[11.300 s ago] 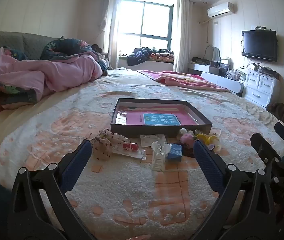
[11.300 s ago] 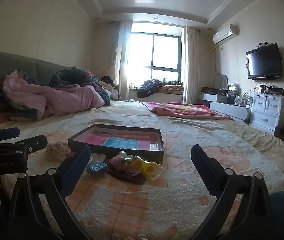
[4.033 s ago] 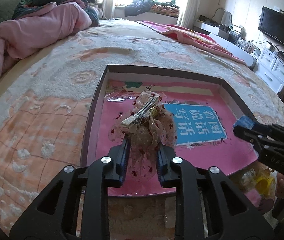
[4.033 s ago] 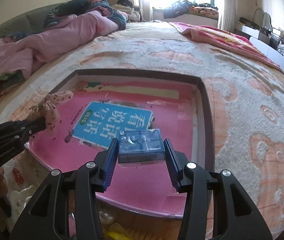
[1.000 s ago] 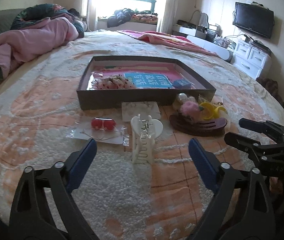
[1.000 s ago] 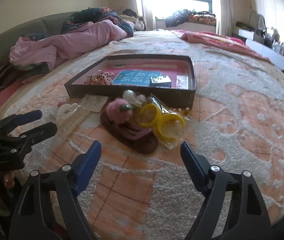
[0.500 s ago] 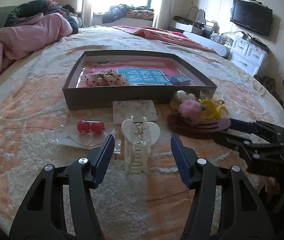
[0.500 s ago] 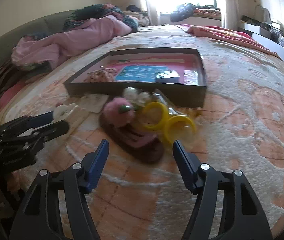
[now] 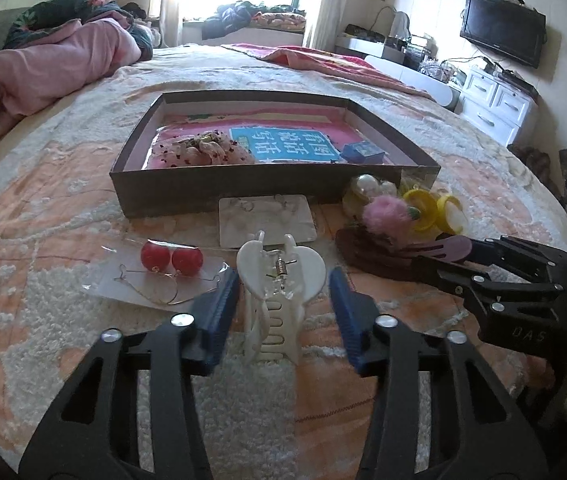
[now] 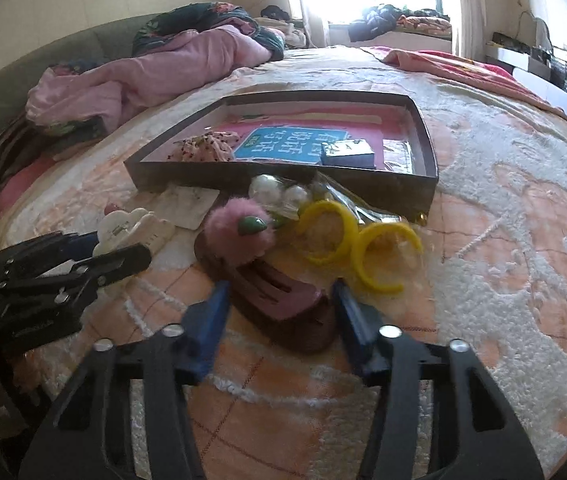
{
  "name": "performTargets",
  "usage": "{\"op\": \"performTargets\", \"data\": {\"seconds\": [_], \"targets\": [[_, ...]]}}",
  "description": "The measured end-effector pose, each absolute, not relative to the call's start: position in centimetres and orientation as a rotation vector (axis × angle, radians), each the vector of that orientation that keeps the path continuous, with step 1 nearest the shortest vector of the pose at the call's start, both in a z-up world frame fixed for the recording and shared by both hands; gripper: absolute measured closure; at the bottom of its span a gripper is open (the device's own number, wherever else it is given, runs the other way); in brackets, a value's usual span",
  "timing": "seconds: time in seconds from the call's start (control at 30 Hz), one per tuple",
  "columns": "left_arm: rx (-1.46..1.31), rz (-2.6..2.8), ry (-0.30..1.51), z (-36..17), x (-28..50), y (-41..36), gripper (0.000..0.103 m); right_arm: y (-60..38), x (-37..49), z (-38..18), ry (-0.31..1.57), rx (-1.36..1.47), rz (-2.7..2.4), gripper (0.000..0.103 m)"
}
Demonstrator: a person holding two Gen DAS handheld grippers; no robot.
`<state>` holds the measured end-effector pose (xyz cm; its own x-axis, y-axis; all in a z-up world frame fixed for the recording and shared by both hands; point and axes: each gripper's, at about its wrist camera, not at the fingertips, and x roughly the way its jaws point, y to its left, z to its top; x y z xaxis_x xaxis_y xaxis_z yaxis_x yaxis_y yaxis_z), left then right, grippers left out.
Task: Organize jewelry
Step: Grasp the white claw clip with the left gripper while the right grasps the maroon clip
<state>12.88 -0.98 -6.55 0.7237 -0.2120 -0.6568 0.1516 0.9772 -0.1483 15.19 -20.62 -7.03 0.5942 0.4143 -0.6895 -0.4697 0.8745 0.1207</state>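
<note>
Right wrist: blue label [image 10: 295,143] in tray [image 10: 428,164], characters unreadable.

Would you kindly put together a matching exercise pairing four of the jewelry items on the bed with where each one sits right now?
Column 1:
1. white claw clip
2. brown hair clip
3. small blue box
4. red ball earrings

Column 2:
A. inside the dark tray, near its right side
B. between the open jaws of the left gripper
C. on a clear card, left of the white claw clip
D. between the open jaws of the right gripper

Pairs: 1-B, 2-D, 3-A, 4-C
</note>
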Motion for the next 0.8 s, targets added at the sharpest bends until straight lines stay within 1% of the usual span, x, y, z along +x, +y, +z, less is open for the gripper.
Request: {"op": "performTargets", "data": {"seconds": [0.03,0.1,0.13,0.23,0.4,0.6,0.73,0.8], "targets": [[-0.087,-0.199,0.738,-6.6,13.0,-1.0,0.071,-20.5,15.1,-7.0,0.782,-0.079,0.525,0.064],[-0.095,-0.198,0.743,-6.7,13.3,-0.9,0.077,-20.4,14.7,-6.9,0.778,-0.083,0.547,0.067],[-0.101,-0.199,0.748,-6.8,13.4,-0.8,0.083,-20.3,14.5,-6.8,0.776,-0.086,0.557,0.069],[-0.113,-0.206,0.754,-6.9,13.4,-0.5,0.083,-20.0,13.5,-6.6,0.777,-0.095,0.598,0.073],[-0.113,-0.202,0.755,-6.7,13.2,-0.4,0.083,-19.1,12.3,-6.7,0.764,-0.156,0.634,0.072],[-0.115,-0.192,0.750,-6.3,12.7,0.2,0.083,-17.7,13.4,-7.3,0.773,-0.186,0.632,0.070],[-0.119,-0.189,0.745,-6.1,12.4,0.5,0.083,-16.8,13.0,-7.7,0.752,-0.254,0.609,0.072],[-0.119,-0.187,0.741,-5.9,12.2,0.5,0.083,-17.0,12.9,-7.6,0.758,-0.228,0.623,0.072]]}}
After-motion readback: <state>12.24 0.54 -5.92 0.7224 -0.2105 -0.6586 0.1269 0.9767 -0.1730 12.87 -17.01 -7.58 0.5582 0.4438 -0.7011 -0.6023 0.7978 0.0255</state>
